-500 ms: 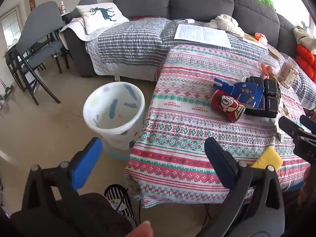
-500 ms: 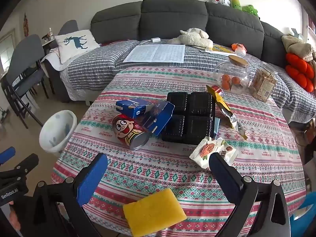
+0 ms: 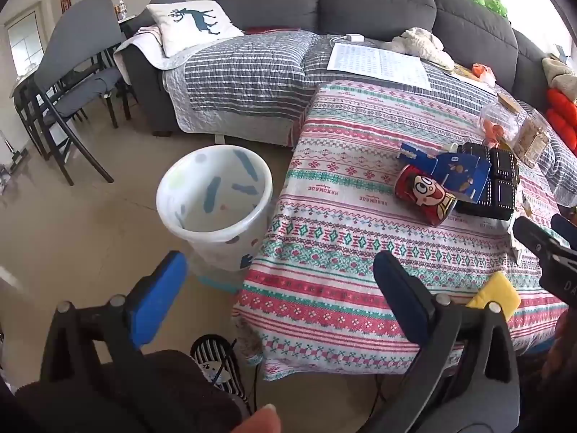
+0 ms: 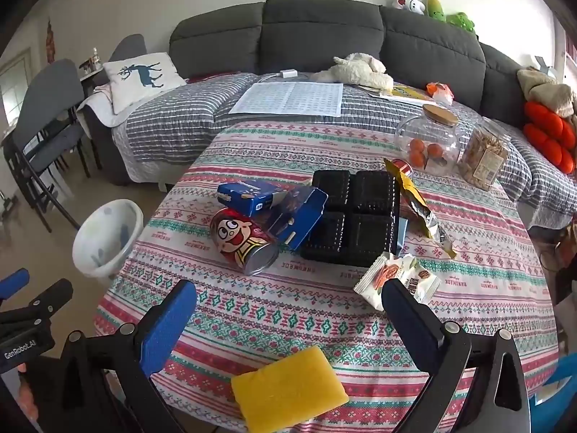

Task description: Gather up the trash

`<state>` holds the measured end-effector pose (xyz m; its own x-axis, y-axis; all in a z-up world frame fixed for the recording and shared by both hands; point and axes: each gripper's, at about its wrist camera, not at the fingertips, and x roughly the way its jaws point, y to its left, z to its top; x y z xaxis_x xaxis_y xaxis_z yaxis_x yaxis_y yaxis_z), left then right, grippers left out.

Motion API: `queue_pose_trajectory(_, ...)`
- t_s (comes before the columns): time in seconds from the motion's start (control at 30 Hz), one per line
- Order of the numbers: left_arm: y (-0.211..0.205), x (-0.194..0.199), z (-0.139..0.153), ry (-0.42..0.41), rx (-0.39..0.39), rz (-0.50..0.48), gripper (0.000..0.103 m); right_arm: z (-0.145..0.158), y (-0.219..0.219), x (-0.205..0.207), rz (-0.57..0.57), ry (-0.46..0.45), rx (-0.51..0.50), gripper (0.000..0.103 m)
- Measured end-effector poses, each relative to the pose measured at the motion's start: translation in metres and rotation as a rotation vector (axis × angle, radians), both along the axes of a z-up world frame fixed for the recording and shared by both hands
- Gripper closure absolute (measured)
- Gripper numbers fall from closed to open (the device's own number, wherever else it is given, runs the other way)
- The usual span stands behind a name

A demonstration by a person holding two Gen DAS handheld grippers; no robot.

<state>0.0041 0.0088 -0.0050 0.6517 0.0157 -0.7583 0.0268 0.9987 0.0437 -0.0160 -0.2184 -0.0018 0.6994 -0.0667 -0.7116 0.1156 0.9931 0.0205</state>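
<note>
Trash lies in a loose heap on the middle of the cloth-covered surface [image 4: 324, 324]: a red cartoon can [image 4: 241, 241] on its side, a torn blue carton [image 4: 274, 209] leaning over it, a black plastic tray [image 4: 355, 223] to its right, a yellow foil wrapper [image 4: 418, 205] propped against the tray's far-right corner, and a white snack packet [image 4: 393, 278] just near of the tray. A yellow sponge [image 4: 288, 389] sits at the near edge.

Against half a second ago, almost nothing has shifted; both views are framed nearly the same, with at most a slight drift. So, by my reading, collecting has not begun and every piece is yet to be picked.

The left tongs [image 3: 277, 288] hang wide and empty over the surface's near-left corner, with the white bin [image 3: 216, 202] on the floor just beside that left edge. The right tongs [image 4: 288, 314] are also spread wide and hold nothing, poised above the near edge with the sponge between their arms.

The bin's mouth is open and close to the cloth's drop, so a carry leftward off the edge looks short. Bare cloth lies between the tongs and the heap. Far right, the glass jar [image 4: 429, 140] and the nut container [image 4: 483, 158] stand apart from the heap.
</note>
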Motion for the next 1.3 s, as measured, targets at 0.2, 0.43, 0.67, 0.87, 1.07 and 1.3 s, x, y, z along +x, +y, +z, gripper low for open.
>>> queue_pose_trajectory(0.2, 0.0006, -0.0001, -0.0009, -0.003, 0.003, 0.005, 0.0, -0.0013, 0.0054, 0.0004, 0.015, 0.003, -0.005, 0.0)
queue_pose_trajectory(0.43, 0.0015, -0.0005, -0.0015, -0.002, 0.002, 0.004, 0.0, 0.0001, 0.0084, 0.0013, 0.021, 0.004, -0.005, 0.0)
queue_pose_trajectory(0.67, 0.0029, 0.0001, -0.0015, -0.002, 0.003, 0.008, 0.0, 0.0006, 0.0091, 0.0015, 0.022, 0.003, -0.006, 0.0)
queue_pose_trajectory(0.87, 0.0044, 0.0001, -0.0011, -0.006, 0.003, 0.012, 0.0, 0.0004, 0.009, 0.0013, 0.023, 0.003, -0.006, 0.0)
queue_pose_trajectory(1.07, 0.0047, 0.0011, -0.0003, -0.005, 0.003, 0.019, 0.0, -0.0009, 0.0097, 0.0017, 0.026, 0.003, -0.005, 0.0)
queue_pose_trajectory(1.3, 0.005, 0.0003, -0.0005, -0.007, 0.004, 0.019, 0.0, -0.0015, 0.0101, 0.0017, 0.024, 0.008, 0.0, 0.0)
